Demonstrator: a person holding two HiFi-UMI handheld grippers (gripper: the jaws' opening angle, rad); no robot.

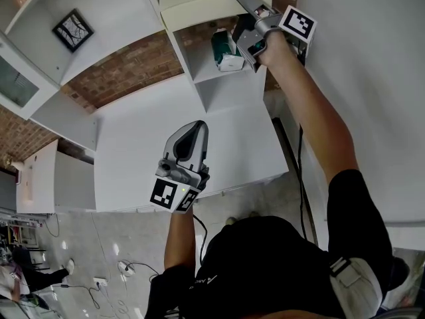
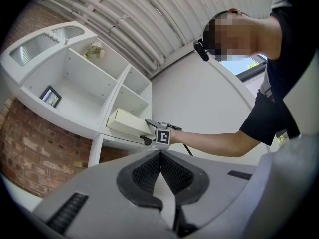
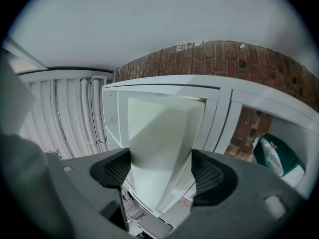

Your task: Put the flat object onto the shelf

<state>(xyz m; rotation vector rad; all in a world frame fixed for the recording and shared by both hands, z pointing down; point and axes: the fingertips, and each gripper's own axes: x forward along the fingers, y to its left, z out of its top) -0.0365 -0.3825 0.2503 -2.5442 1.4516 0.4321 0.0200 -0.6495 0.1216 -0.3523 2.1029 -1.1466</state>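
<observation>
The flat cream box (image 1: 199, 8) (image 2: 127, 121) lies in a compartment of the white shelf unit (image 1: 222, 92) (image 2: 75, 81), one end sticking out toward me. My right gripper (image 1: 249, 25) (image 2: 148, 131) (image 3: 159, 171) is raised to that end. Its jaws stand wide, and the box (image 3: 159, 138) shows between the pads with a thin gap at the right pad. My left gripper (image 1: 192, 135) (image 2: 160, 156) hangs lower over the white counter, shut with nothing in it.
A green and white packet (image 1: 227, 50) (image 3: 279, 158) lies in the compartment beside the box. A small framed picture (image 1: 73, 30) (image 2: 51, 96) stands in another compartment. A brick wall (image 1: 126, 65) backs the unit. A white counter (image 1: 146, 158) is below, with cables on the floor (image 1: 126, 268).
</observation>
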